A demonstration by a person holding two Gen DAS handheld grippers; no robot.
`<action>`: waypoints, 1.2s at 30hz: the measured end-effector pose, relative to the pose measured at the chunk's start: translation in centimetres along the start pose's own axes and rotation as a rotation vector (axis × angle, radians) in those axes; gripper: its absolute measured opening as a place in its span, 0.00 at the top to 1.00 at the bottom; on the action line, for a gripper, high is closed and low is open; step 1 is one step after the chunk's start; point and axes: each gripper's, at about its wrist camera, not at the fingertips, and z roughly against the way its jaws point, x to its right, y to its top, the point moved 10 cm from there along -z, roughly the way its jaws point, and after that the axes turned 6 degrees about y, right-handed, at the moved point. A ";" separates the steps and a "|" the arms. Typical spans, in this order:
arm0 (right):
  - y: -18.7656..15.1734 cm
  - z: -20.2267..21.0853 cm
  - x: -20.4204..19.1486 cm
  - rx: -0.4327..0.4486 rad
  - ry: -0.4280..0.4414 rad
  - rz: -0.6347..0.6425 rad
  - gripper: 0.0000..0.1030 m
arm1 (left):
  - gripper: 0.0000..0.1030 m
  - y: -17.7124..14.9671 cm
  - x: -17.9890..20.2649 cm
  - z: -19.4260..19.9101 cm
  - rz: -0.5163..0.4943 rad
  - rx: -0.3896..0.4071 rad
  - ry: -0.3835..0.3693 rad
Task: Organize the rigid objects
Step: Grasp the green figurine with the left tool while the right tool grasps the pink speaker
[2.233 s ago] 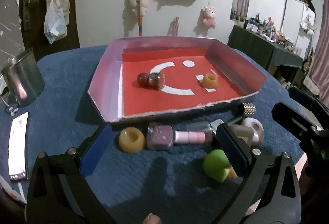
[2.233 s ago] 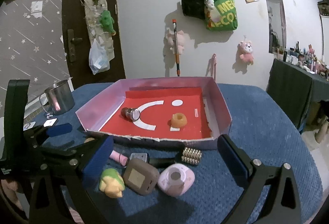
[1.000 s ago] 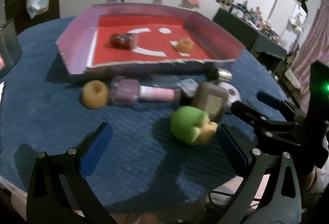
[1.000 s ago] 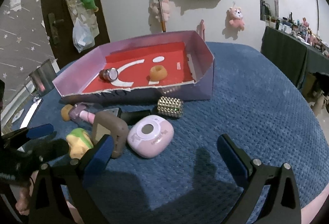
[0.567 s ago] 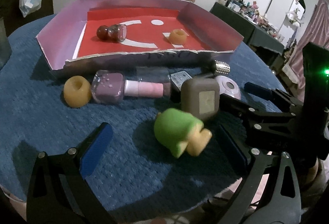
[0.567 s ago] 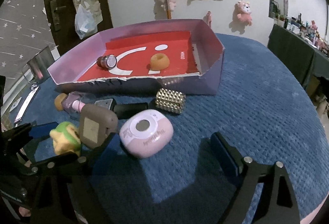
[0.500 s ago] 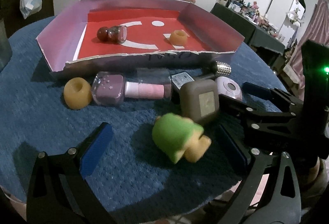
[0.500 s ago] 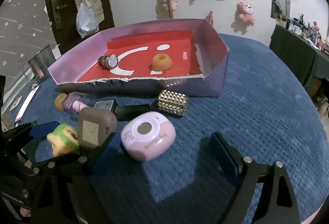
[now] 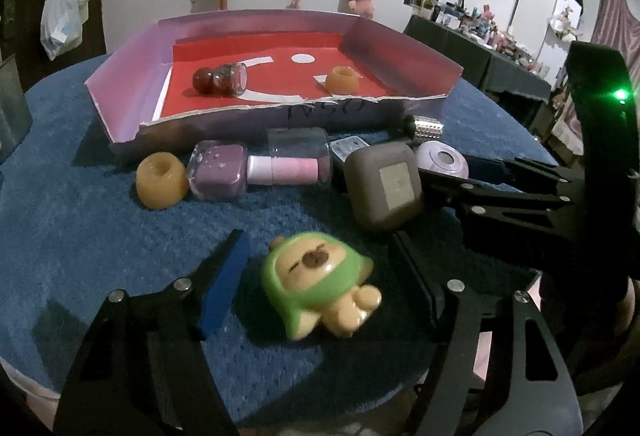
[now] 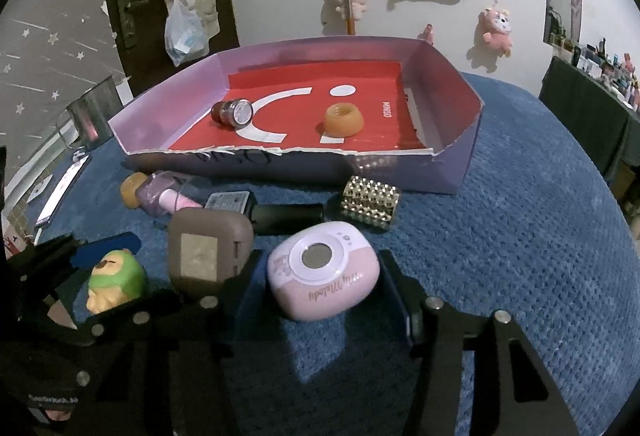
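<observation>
The green toy point(image 9: 320, 282) lies on its back on the blue cloth point(image 9: 80, 228), face up, its long axis running from the hooded head, nearer the tray, down to the yellow feet, nearer the left gripper point(image 9: 320, 268). It sits between that gripper's 2 fingers, a little closer to the left one, with a gap showing on each side. The jaws are closing and about half wide; the pads do not press the toy.

The pink case point(image 10: 323, 276) lies flat on the cloth, lens side up, its long axis running across between the fingers of the right gripper point(image 10: 320, 288). Those jaws are closing too and stand narrow, one finger just beside each end of the case; I cannot tell whether they touch it.

The brown case point(image 10: 208, 251) stands tilted just left of the pink one. Behind them lie a black tube with a studded cap point(image 10: 371, 203), a nail polish bottle point(image 9: 256, 169) on its side pointing right, and an orange ring point(image 9: 162, 179).

The tray point(image 9: 128, 91) stands past them, holding a dark bottle point(image 9: 220, 79) and a second ring point(image 9: 341, 79).
</observation>
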 end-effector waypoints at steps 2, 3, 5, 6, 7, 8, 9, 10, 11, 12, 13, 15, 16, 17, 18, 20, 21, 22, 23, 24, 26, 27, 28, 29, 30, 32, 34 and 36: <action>-0.1 0.1 0.0 0.002 -0.001 -0.001 0.44 | 0.31 -0.1 -0.2 0.2 -0.005 0.011 -0.005; -0.1 0.1 0.0 0.003 -0.002 -0.001 0.44 | 0.31 -0.2 -0.2 0.3 -0.005 0.015 -0.006; -0.1 0.1 0.0 0.003 -0.004 -0.001 0.44 | 0.31 -0.3 -0.2 0.4 -0.009 0.022 -0.008; -0.1 0.0 -0.1 0.003 -0.004 -0.003 0.44 | 0.36 -0.4 -0.3 0.4 -0.015 0.027 -0.003; -0.2 0.1 0.0 0.004 -0.004 -0.005 0.44 | 0.39 -0.5 -0.4 0.4 -0.022 0.033 0.013; -0.2 0.2 0.0 0.004 -0.005 -0.007 0.44 | 0.45 -0.5 -0.5 0.5 -0.036 0.039 0.033; -0.2 0.2 0.0 0.005 -0.006 -0.007 0.44 | 0.51 -0.6 -0.5 0.6 -0.039 0.043 0.032; -0.3 0.2 0.0 0.006 -0.006 -0.008 0.44 | 0.55 -0.6 -0.4 0.7 -0.036 0.042 0.011; -0.3 0.3 0.0 0.006 -0.006 -0.010 0.44 | 0.55 -0.6 -0.3 0.9 -0.030 0.040 0.001; -0.3 0.4 0.0 0.007 -0.007 -0.011 0.44 | 0.55 -0.6 -0.3 0.9 -0.029 0.038 0.003; -0.4 0.5 0.0 0.007 -0.008 -0.012 0.44 | 0.55 -0.6 -0.2 0.9 -0.032 0.037 0.004; -0.5 0.7 0.1 0.009 -0.008 -0.015 0.44 | 0.55 -0.6 -0.2 1.0 -0.031 0.037 0.002; -0.5 0.8 0.1 0.012 -0.007 -0.016 0.44 | 0.55 -0.6 -0.3 1.0 -0.029 0.036 0.001; -0.4 0.9 0.1 0.014 -0.006 -0.017 0.44 | 0.55 -0.6 -0.3 1.0 -0.027 0.035 0.000; -0.4 1.0 0.1 0.016 -0.007 -0.018 0.44 | 0.56 -0.6 -0.3 1.1 -0.026 0.035 -0.002; -0.2 1.3 0.1 0.024 -0.005 -0.022 0.44 | 0.56 -0.4 -0.3 1.2 -0.025 0.039 -0.004; -0.1 1.5 0.1 0.027 -0.003 -0.023 0.44 | 0.56 -0.2 -0.4 1.3 -0.024 0.043 -0.004; 0.0 1.7 0.1 0.031 0.000 -0.023 0.44 | 0.56 -0.1 -0.5 1.4 -0.023 0.047 -0.005; 0.2 1.9 -0.1 0.036 0.004 -0.022 0.44 | 0.56 0.2 -0.5 1.5 -0.020 0.052 -0.007; 0.4 2.1 -0.2 0.040 0.009 -0.020 0.44 | 0.56 0.4 -0.6 1.7 -0.018 0.058 -0.010; 0.7 2.6 -0.6 0.053 0.020 -0.014 0.44 | 0.56 1.0 -0.7 2.1 -0.019 0.072 -0.015; 0.9 2.8 -0.8 0.058 0.026 -0.011 0.44 | 0.56 1.3 -0.7 2.2 -0.020 0.078 -0.015; 1.1 3.0 -1.1 0.065 0.036 -0.008 0.44 | 0.56 1.7 -0.9 2.4 -0.022 0.088 -0.013; 1.3 3.2 -1.3 0.069 0.043 -0.006 0.44 | 0.56 2.1 -1.0 2.6 -0.024 0.098 -0.009; 1.6 3.3 -1.5 0.073 0.049 -0.002 0.44 | 0.56 2.6 -1.2 2.9 -0.025 0.109 -0.005; 2.1 3.7 -1.9 0.085 0.060 0.003 0.44 | 0.56 3.5 -1.5 3.4 -0.026 0.133 0.004; 2.5 4.0 -2.3 0.096 0.069 0.006 0.44 | 0.56 4.2 -1.8 3.6 -0.027 0.147 0.012; 2.9 4.2 -2.5 0.103 0.084 -0.001 0.44 | 0.56 4.8 -2.2 3.7 -0.026 0.151 0.023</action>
